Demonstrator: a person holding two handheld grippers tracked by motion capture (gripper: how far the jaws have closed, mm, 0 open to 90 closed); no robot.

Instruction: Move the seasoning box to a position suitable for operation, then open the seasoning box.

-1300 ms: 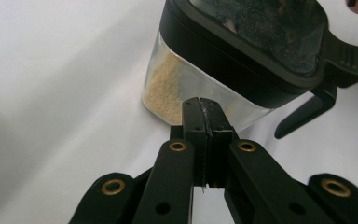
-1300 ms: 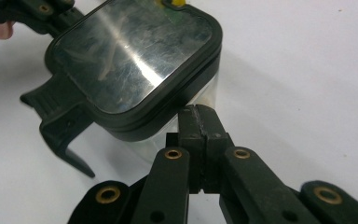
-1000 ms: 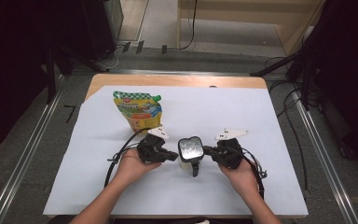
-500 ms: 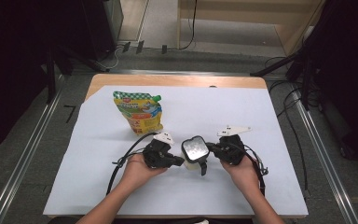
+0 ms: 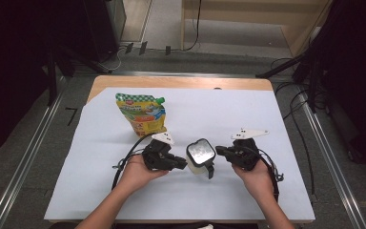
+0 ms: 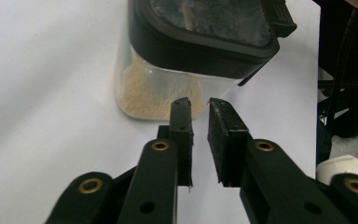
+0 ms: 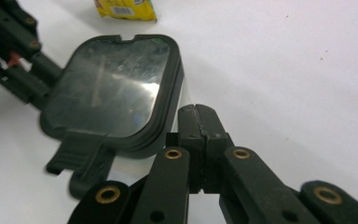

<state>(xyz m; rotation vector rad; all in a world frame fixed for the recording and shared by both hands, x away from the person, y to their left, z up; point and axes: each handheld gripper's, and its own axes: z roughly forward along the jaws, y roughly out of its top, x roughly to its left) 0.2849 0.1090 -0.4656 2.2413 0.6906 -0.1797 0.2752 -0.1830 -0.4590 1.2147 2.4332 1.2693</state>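
A clear container [image 5: 200,157] with a black lid and beige granules inside stands on the white sheet between my two grippers. My left gripper [image 5: 183,164] points at its left side. In the left gripper view the jaws [image 6: 199,105] show a narrow gap with nothing between them, just short of the container's wall [image 6: 158,88]; they have just been opening. My right gripper [image 5: 218,151] sits at the container's right. In the right gripper view it [image 7: 196,112] is shut on nothing, its tips beside the lid [image 7: 107,93].
A yellow and green spouted pouch [image 5: 142,112] lies on the white sheet [image 5: 267,119] behind the left gripper, its lower edge [image 7: 126,8] at the top of the right gripper view. Cables trail from both grippers near the person's wrists.
The left gripper and the container have edged slightly to the right. The right gripper has stayed put.
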